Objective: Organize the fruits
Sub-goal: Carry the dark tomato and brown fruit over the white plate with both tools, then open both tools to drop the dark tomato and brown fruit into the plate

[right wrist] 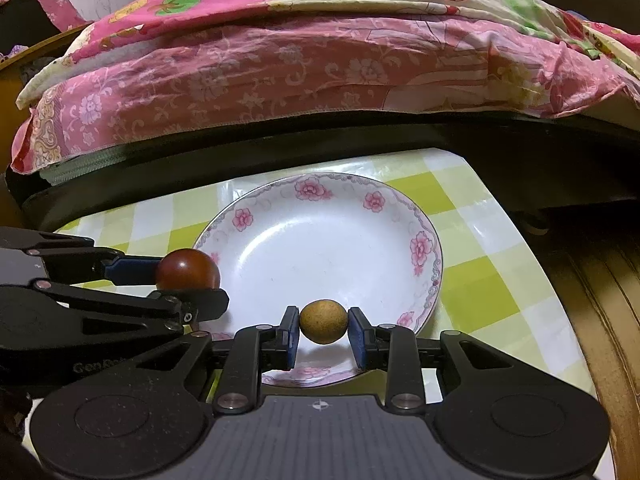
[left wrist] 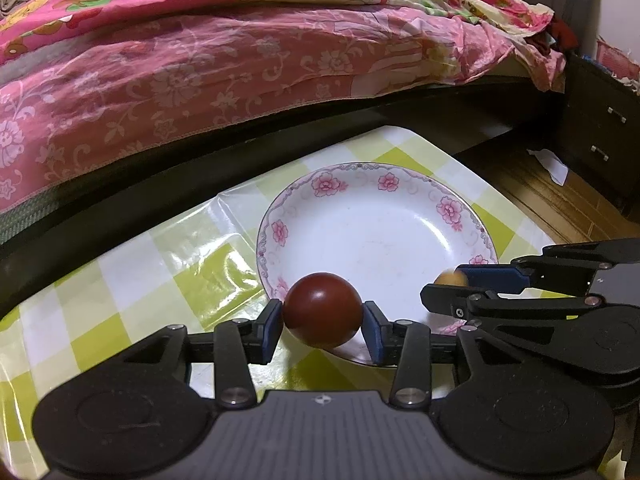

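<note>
A dark red round fruit [left wrist: 322,310] sits between the blue pads of my left gripper [left wrist: 323,314], which is shut on it over the near rim of a white plate [left wrist: 380,232] with pink flowers. In the right wrist view, a small yellow-brown fruit [right wrist: 323,321] hangs between the pads of my right gripper [right wrist: 324,322] above the near part of the plate [right wrist: 320,248]. A thin gap shows at the right pad, so these jaws stand open. The left gripper [right wrist: 192,286] and the red fruit [right wrist: 187,270] show at the left. The right gripper [left wrist: 444,286] enters the left wrist view from the right, its fruit [left wrist: 450,278] blurred.
The plate lies on a table with a green-and-white checked cloth [left wrist: 160,260]. Right behind the table stands a bed with pink floral bedding [left wrist: 200,80]. A dark cabinet with drawers [left wrist: 600,140] and a wooden floor [left wrist: 540,192] are at the right.
</note>
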The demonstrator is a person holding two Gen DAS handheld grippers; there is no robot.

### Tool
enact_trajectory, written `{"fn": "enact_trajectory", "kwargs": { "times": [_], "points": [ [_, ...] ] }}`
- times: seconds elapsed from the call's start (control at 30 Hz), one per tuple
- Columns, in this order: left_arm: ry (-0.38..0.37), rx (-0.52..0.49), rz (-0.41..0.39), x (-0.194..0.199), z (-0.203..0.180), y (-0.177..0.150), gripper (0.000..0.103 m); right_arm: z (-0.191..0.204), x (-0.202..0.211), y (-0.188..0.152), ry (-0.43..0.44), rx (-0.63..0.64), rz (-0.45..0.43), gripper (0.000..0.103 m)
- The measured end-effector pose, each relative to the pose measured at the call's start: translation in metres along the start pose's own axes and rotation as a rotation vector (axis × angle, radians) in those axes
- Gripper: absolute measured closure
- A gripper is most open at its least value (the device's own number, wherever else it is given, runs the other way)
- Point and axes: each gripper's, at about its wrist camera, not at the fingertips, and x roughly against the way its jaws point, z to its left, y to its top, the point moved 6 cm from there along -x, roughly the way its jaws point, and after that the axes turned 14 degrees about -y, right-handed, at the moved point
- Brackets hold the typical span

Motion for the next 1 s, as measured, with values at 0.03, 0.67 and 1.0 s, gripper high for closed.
{"fn": "enact_trajectory", "kwargs": {
  "times": [0.03,0.67,1.0],
  "points": [
    [0.001,0.0,-0.001,0.0,0.0,0.0,0.054,0.0,0.0,0.0,-0.004,0.0,-0.003,0.076],
    [-0.005,-0.005,-0.024,0.01,-0.003,0.004,0.052,-0.006,0.006,-0.001,-0.023,-0.026,-0.025,0.069],
    [-0.008,-0.018,-0.022,0.027,-0.004,-0.003,0.052,0.003,0.016,-0.002,0.005,-0.001,-0.038,0.068]
  ]
}}
